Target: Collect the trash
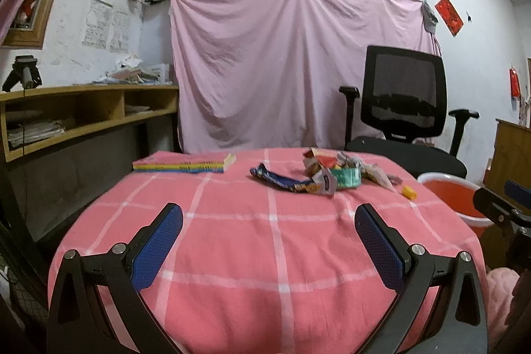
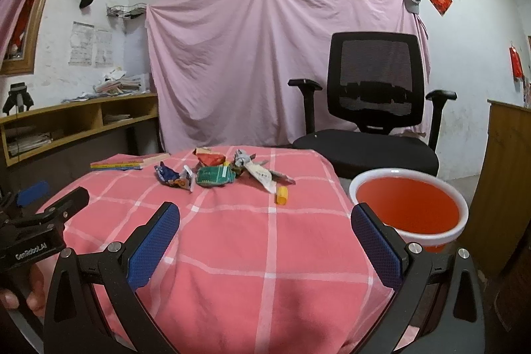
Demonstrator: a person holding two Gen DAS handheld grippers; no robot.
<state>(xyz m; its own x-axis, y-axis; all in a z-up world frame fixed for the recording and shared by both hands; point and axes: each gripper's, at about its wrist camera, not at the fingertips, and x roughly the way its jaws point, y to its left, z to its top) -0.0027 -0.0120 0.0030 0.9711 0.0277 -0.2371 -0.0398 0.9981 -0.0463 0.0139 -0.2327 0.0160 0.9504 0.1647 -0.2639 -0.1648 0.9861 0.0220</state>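
A heap of trash [image 1: 332, 170] lies at the far right of a table under a pink checked cloth [image 1: 232, 254]: a blue wrapper [image 1: 282, 179], a green packet [image 2: 214, 176], a red wrapper [image 2: 209, 159], a white sachet [image 2: 262, 176] and a small yellow piece [image 2: 282, 195]. An orange bucket [image 2: 410, 208] with a white rim stands on the floor right of the table. My left gripper [image 1: 268, 221] and right gripper [image 2: 265, 221] are both open and empty, over the near half of the table, well short of the trash.
A stack of books [image 1: 184, 166] lies at the table's far left. A black office chair [image 2: 371, 108] stands behind the table and bucket. A wooden shelf [image 1: 83, 111] runs along the left wall. A wooden cabinet [image 2: 507, 171] is at the right.
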